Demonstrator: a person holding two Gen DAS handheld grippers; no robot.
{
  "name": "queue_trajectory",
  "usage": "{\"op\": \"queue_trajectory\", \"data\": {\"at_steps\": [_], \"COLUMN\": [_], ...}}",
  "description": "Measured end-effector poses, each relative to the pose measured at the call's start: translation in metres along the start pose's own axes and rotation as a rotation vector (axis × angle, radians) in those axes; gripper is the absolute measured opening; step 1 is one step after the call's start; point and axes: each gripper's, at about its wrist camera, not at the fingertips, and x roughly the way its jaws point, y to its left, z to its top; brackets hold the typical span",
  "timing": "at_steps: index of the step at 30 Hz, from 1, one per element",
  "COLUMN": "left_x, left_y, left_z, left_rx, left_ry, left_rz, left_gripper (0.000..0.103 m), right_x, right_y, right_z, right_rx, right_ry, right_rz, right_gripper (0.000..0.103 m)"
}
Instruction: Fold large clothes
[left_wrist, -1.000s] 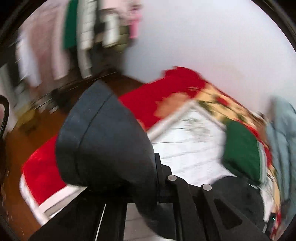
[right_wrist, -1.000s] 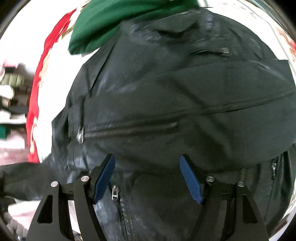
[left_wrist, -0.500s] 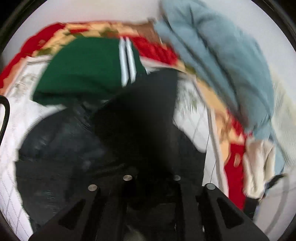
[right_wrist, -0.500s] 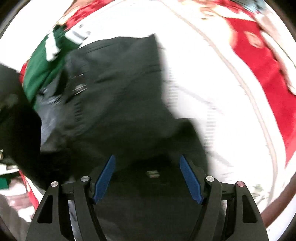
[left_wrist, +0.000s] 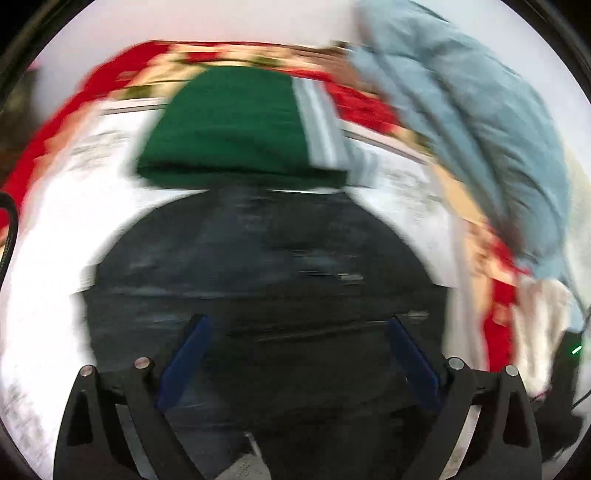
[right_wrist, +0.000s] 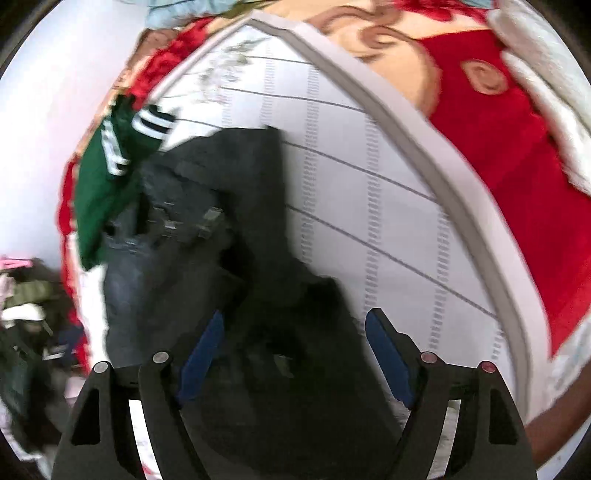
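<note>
A black leather jacket (left_wrist: 258, 280) lies folded over on the white patterned bedspread (left_wrist: 48, 236). My left gripper (left_wrist: 295, 325) hovers over it, jaws opening wide, blue pads clear of the fabric. In the right wrist view the same jacket (right_wrist: 221, 221) spreads from the left edge down under my right gripper (right_wrist: 295, 321), whose jaws are opening with the dark leather below and between the pads, not pinched. A folded green garment with white stripes (left_wrist: 236, 122) lies just beyond the jacket, and shows again as the green garment (right_wrist: 107, 173) in the right wrist view.
A pale blue quilted garment (left_wrist: 472, 122) is heaped at the right of the bed. Red and cream floral bedding (right_wrist: 498, 147) borders the white spread. Clothes and clutter (right_wrist: 26, 310) lie off the bed at the left. A white wall (left_wrist: 184, 22) rises behind.
The left gripper swung across over the bed, let go of the dark jacket fabric it held and opened wide. The right gripper moved toward the jacket's right edge and widened a little.
</note>
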Motion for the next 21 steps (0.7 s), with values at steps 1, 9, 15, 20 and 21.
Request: {"op": "queue_trajectory", "data": {"at_steps": [1,9,15,20,21], "left_x": [-0.004,0.034,0.046,0.020,0.015], "left_y": [0.019,0.109,0.091,0.104,0.111], "left_z": [-0.003,-0.034,-0.037,-0.048,-0.052], "left_rx": [-0.022,-0.105,-0.089,-0.133,-0.153], "left_ry": [-0.001,0.099,0.074,0.071,0.081], "left_rz": [0.067,0.396,0.433,0.401,0.396], "left_gripper": [0.097,0.097,0.097,0.097,0.097], "right_x": [0.004,0.072,0.098,0.049,0.053], "right_y": [0.008,0.082,0.117,0.087,0.074], "right_z": [0.002,0.036,0.021,0.033,0.037], "right_rx": [-0.008,-0.265,-0.594,-0.442,-0.397], "right_ry": [0.009,0.089,0.114,-0.057,-0.027], "right_rz": [0.025,-0.070,-0.342,-0.389,-0.390], "right_gripper": [0.081,0.078,0.018,0.015,0.016]}}
